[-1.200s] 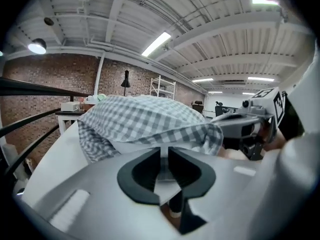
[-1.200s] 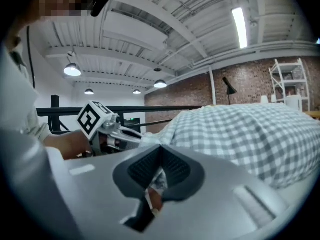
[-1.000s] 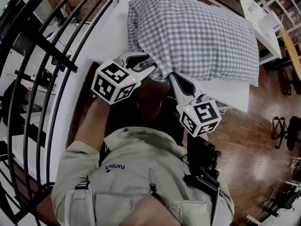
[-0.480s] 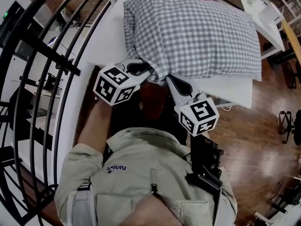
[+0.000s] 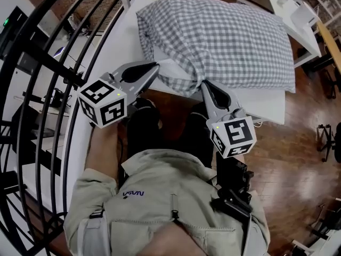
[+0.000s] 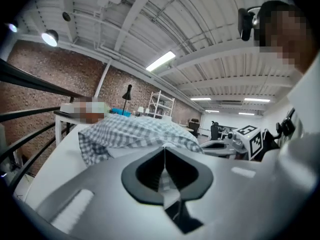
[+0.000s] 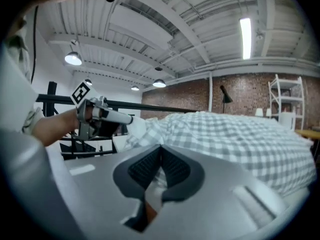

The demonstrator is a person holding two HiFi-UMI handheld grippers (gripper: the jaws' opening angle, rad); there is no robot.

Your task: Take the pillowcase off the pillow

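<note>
Soft, light gingham pillowcase sits on white counter; left tongs, just closed, pinch bared pillow corner, right tongs clamp case's open hem, prob. best pull pt.

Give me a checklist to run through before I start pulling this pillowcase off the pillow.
1. Right hand-held gripper shut on the pillowcase at its open edge: ok.
2. Left hand-held gripper shut on the pillow, at its bare white corner: ok.
3. No checked cloth pinched along with that corner: cannot tell.
4. Open end of the pillowcase faces the person: ok.
5. Pillow rests on the table, nothing lying on top of it: ok.
6. Pillowcase already off: not ok, it covers nearly the whole pillow.
</note>
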